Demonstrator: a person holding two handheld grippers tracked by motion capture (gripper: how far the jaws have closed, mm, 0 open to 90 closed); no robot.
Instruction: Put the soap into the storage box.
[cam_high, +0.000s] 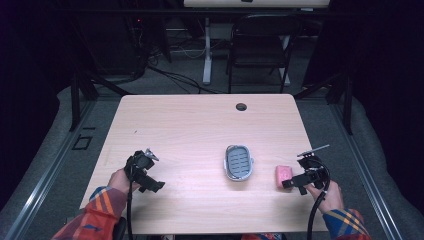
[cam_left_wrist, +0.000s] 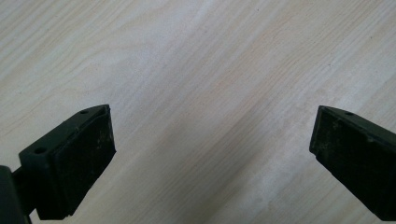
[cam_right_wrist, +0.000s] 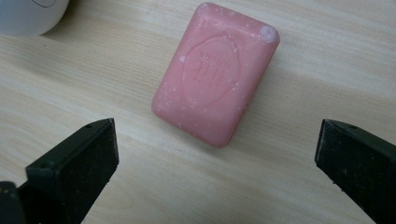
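Soap (cam_right_wrist: 215, 73) lies flat on the tabletop (cam_high: 190, 125) just right of the dish (cam_high: 238, 162), with the right tool (cam_high: 289, 184) spread wide before it, likely lining up a grasp, while the left tool (cam_high: 155, 186), also spread, idles over bare wood.

Matt pink soap (cam_right_wrist: 215, 74) lies on pale wood-grain table (cam_right_wrist: 303, 186).

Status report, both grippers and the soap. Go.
Left gripper open over bare table, holding nothing. Right gripper open, lined up just short of pink soap bar, no contact. Soap dish sits left of the soap, path clear.
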